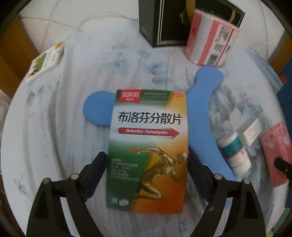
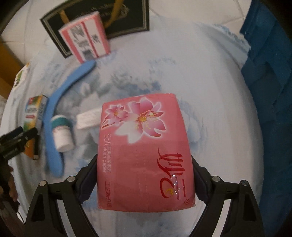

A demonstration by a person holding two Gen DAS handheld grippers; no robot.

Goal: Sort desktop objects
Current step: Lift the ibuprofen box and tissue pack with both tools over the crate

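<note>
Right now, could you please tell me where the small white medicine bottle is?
The white medicine bottle lies on its side left of centre in the right wrist view, between the blue curved foam piece and the pink tissue pack.

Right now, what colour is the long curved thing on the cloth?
Blue curved piece, clearest in the right wrist view.

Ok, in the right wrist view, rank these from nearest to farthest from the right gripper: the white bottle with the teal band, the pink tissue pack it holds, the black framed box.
1. pink tissue pack, clamped in the right gripper.
2. white bottle with the teal band, lying to the left, touching the blue curved piece.
3. black framed box, at the far edge, upper left.
</note>
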